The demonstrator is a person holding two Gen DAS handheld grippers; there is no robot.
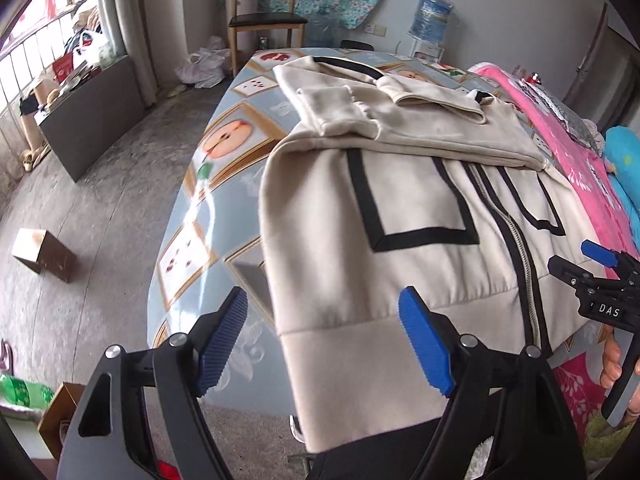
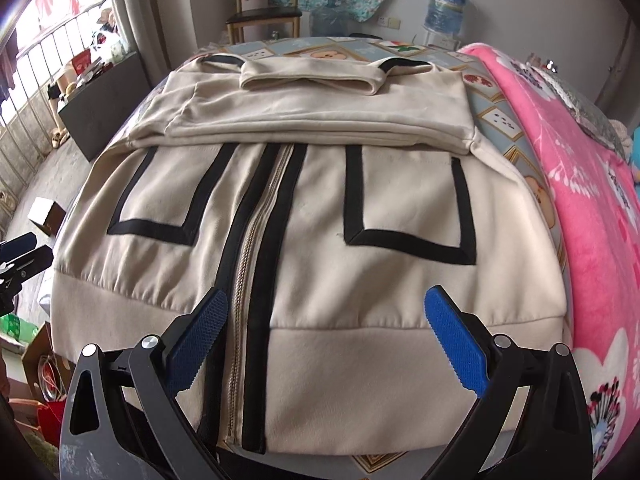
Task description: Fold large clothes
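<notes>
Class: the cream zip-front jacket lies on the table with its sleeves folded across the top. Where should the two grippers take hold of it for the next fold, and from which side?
Probably the cream zip-front jacket by its ribbed hem band, one corner each, from the near table edge, where it overhangs and both grippers, left and right, hover open.

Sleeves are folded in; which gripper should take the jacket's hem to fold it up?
Probably both: the left gripper hangs open at the hem's left corner, the right gripper open right of the zipper.
</notes>
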